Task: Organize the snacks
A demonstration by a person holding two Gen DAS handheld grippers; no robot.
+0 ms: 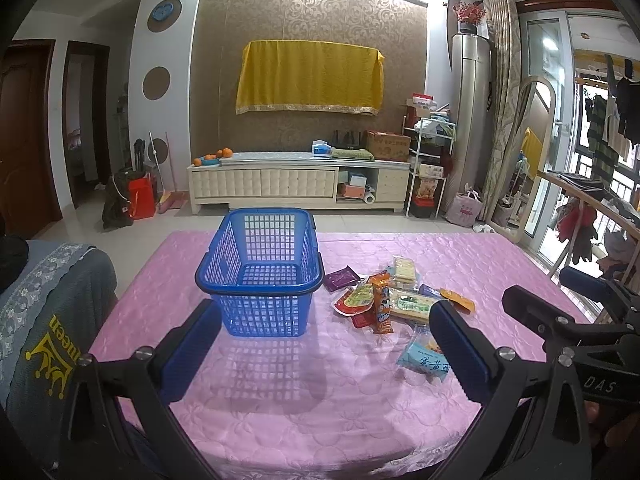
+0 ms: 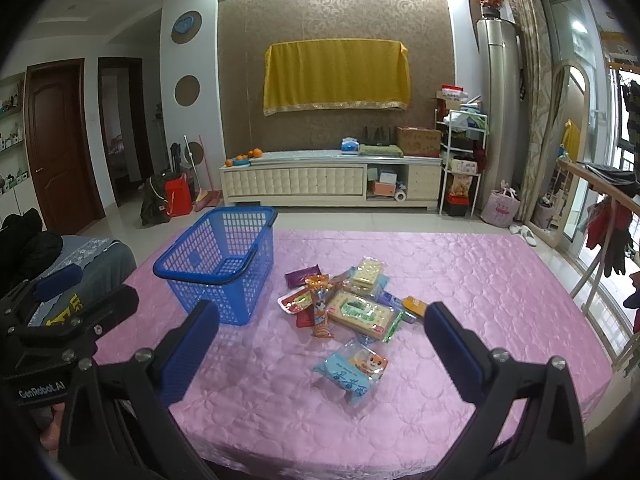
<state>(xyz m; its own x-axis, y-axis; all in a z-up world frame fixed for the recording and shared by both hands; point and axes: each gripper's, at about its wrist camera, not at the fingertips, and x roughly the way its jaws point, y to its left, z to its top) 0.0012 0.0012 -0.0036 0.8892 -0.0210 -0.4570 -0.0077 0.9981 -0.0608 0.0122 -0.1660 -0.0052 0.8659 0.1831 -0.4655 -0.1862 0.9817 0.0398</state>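
The left gripper (image 1: 326,344) hangs above the near part of the table (image 1: 360,420), its blue-padded fingers (image 1: 192,350) spread wide apart with nothing between them. Just ahead of it, a little toward its left finger, stands the blue basket (image 1: 260,272), upright on the pink quilted cloth with no snacks visible inside and its dark handles folded down on the rim. Ahead and toward its right finger lies the heap of snacks (image 1: 384,296): a purple packet (image 1: 340,279) nearest the basket, an orange stick packet (image 1: 382,306) lying over a red one, a pack of crackers (image 1: 412,306) with a green label, and an orange sachet (image 1: 458,299) at the outer edge. A light blue packet (image 1: 424,356) lies apart from the heap, closer in, touching the inner edge of the right finger as seen from this camera.

The right gripper (image 2: 320,346) also has its fingers (image 2: 452,350) held wide with nothing clamped. The heap (image 2: 348,300) lies straight ahead between its fingers, and the light blue packet (image 2: 352,370) is nearest, just beyond the fingertips. The basket (image 2: 220,264) stands ahead to the left, past the left finger. The left gripper's body (image 2: 60,320) shows at that view's left edge.
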